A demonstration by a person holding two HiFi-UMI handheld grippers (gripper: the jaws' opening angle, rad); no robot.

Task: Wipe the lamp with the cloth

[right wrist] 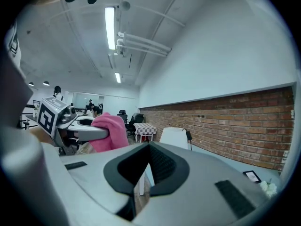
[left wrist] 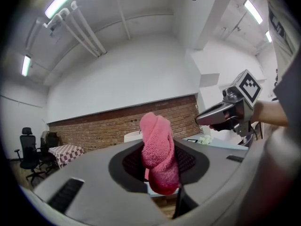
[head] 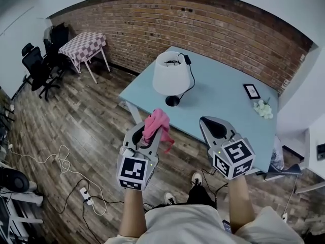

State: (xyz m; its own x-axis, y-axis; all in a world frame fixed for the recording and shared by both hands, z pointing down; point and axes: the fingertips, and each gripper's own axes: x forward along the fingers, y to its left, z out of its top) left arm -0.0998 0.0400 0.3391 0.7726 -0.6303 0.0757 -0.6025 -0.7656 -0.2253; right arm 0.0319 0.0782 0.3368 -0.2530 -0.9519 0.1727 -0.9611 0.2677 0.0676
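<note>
The lamp (head: 170, 75) has a white shade and a black base; it stands near the left end of the pale blue table (head: 223, 100), with its cord running to the back. In the right gripper view the lamp (right wrist: 173, 136) shows ahead, in front of the brick wall. My left gripper (head: 147, 133) is shut on a pink cloth (head: 156, 126), which bunches up between its jaws (left wrist: 159, 154) and hangs over one side. It is held in the air short of the table's near edge. My right gripper (head: 213, 126) is beside it, shut and empty (right wrist: 146, 171).
A small picture frame (head: 251, 91) and white flowers (head: 263, 109) sit at the table's right end. A checkered table (head: 84, 44) and office chairs (head: 35, 67) stand far left. Cables (head: 63, 166) and a power strip (head: 85, 195) lie on the wooden floor.
</note>
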